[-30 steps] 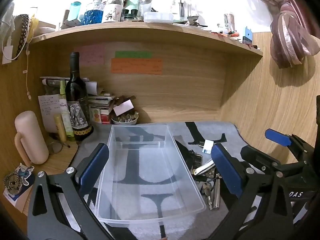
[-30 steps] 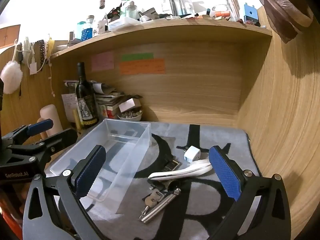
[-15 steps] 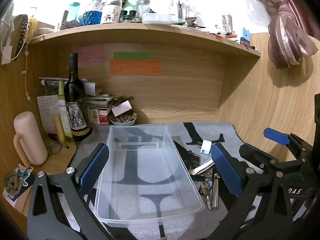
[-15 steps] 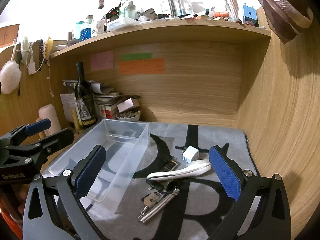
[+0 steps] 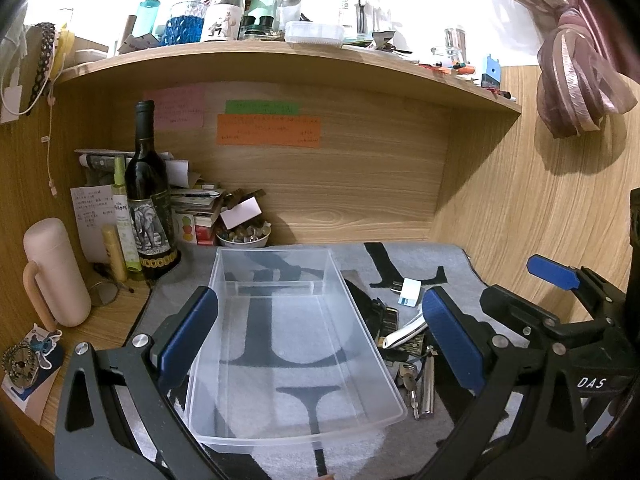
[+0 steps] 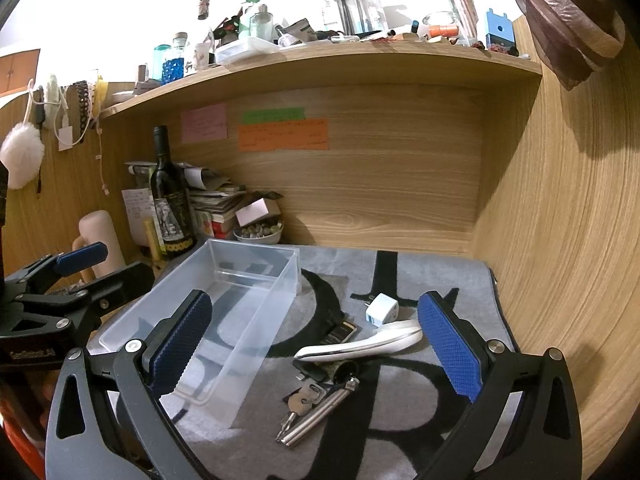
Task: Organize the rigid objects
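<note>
A clear plastic bin (image 5: pixel 304 414) (image 6: pixel 224 368) stands empty on a grey mat. To its right lies a pile: a white handle-shaped tool (image 6: pixel 360 346) (image 5: pixel 402 332), a white plug adapter (image 6: pixel 382 309) (image 5: pixel 409 292), a bunch of keys (image 6: pixel 306 398) with a metal rod (image 6: pixel 316 418), and a dark lighter (image 6: pixel 340 334). My left gripper (image 5: pixel 320 332) is open and empty above the bin. My right gripper (image 6: pixel 316 340) is open and empty above the pile.
A wine bottle (image 5: pixel 148 196), a pink flask (image 5: pixel 54 272), stacked books and a small bowl (image 5: pixel 243 237) crowd the back left corner. Wooden walls close the back and right. A cluttered shelf (image 5: pixel 280 60) runs overhead.
Both grippers have drifted slightly; the view shifted a little. Nothing was taken hold of or moved on the mat.
</note>
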`<state>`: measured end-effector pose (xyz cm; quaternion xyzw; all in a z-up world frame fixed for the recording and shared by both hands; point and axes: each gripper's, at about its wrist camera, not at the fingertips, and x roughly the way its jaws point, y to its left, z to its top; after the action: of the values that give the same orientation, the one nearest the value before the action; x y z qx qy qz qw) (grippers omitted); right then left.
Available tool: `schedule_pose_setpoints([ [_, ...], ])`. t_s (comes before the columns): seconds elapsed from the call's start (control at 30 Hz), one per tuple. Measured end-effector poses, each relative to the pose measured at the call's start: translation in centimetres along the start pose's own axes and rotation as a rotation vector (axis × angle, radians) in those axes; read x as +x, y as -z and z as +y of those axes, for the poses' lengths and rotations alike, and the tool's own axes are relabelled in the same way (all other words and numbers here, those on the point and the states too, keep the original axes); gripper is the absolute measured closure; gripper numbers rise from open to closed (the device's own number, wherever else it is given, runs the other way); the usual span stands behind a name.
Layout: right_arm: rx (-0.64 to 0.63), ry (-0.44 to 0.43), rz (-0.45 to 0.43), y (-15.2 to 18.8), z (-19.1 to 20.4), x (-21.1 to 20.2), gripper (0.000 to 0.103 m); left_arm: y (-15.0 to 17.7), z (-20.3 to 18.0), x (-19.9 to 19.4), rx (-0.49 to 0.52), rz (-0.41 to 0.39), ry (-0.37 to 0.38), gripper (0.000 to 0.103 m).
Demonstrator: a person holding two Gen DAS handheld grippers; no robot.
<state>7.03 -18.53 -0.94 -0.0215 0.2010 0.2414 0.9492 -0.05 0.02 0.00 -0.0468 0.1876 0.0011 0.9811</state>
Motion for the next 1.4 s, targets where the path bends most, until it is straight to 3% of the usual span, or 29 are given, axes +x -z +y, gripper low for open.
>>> schedule_pose_setpoints([
  [1.4,0.001,0.0,-0.014,-0.21,0.54,0.1,0.0,-0.13,0.55,0.38,0.0,0.007,0.036,0.0],
])
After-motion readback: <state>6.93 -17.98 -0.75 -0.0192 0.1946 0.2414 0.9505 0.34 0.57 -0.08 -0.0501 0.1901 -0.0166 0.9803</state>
